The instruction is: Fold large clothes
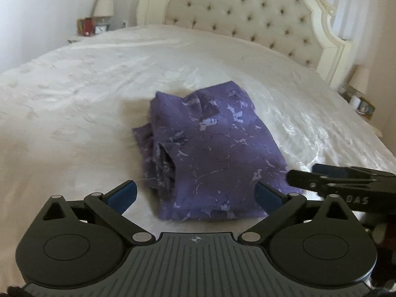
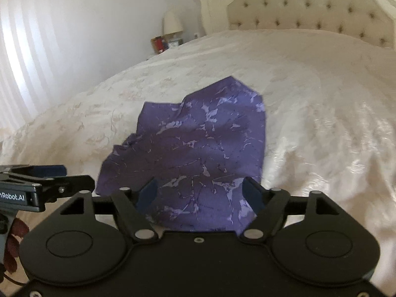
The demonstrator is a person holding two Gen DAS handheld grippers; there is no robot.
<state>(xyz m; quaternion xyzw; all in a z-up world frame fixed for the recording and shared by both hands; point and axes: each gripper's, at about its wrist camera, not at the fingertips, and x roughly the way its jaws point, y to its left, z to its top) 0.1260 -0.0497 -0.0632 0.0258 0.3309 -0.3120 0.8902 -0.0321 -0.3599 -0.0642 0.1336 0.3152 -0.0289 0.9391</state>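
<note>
My left gripper [image 1: 195, 195] stands with its jaws wide apart, nothing between the pads. My right gripper [image 2: 199, 194] is likewise spread, its blue pads [image 2: 251, 193] clear of the cloth. Just ahead of both lies the folded purple patterned garment [image 1: 212, 148], a compact bundle resting on the white bedspread [image 1: 86, 86], layered edges showing on its left side. Farther back, the cream tufted headboard [image 1: 247, 14]. A bedside lamp [image 1: 104, 5] stands at the far left corner, another lamp [image 1: 360, 79] at the right.
</note>
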